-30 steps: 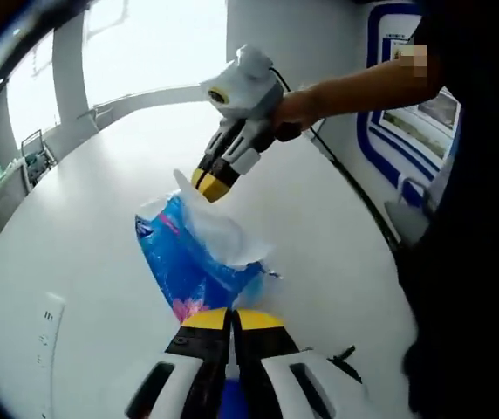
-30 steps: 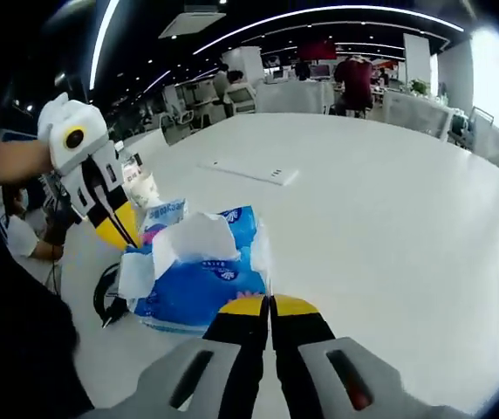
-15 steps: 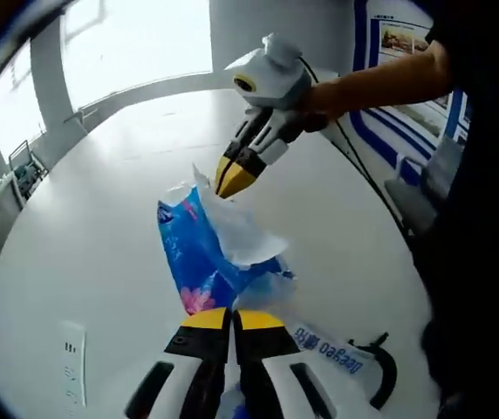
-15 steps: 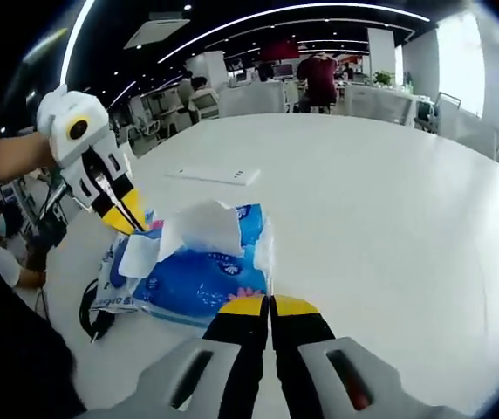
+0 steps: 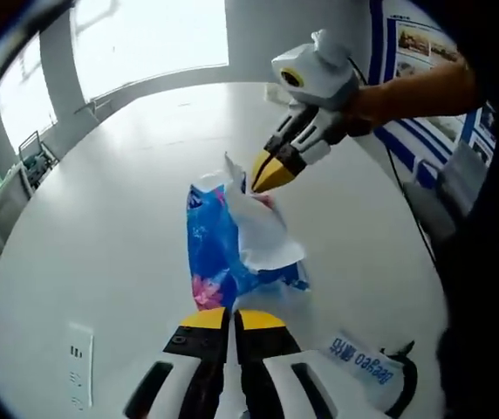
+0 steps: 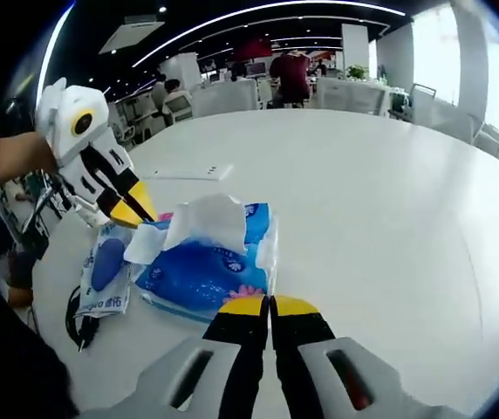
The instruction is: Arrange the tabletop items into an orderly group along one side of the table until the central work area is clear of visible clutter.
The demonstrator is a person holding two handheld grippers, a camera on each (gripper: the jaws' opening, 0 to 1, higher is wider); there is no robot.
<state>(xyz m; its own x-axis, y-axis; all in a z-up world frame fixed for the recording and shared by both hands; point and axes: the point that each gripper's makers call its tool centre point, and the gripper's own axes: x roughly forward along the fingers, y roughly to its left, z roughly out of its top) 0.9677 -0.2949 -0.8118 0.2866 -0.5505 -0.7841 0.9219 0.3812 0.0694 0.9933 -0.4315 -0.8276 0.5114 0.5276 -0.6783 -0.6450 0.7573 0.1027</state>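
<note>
A blue tissue pack (image 5: 215,249) (image 6: 199,272) lies on the white table (image 5: 101,236) with a white tissue (image 5: 263,234) (image 6: 204,220) sticking out of its top. My left gripper (image 5: 232,316) (image 6: 133,211) is shut, its tips at one end of the pack. My right gripper (image 6: 270,305) (image 5: 270,174) is shut at the other end, on the wrapper's clear edge as far as I can see. A small white and blue packet (image 5: 361,367) (image 6: 104,272) lies beside the pack.
A black cable loop (image 5: 404,391) (image 6: 76,321) lies by the small packet at the table's edge. A flat white socket strip (image 5: 78,367) (image 6: 190,173) rests on the table. Behind the table are desks and several people (image 6: 293,74).
The tissue pack has slid away from the black cable with both grippers at its ends, and the small packet now lies uncovered beside it. Both views have shifted with the hands.
</note>
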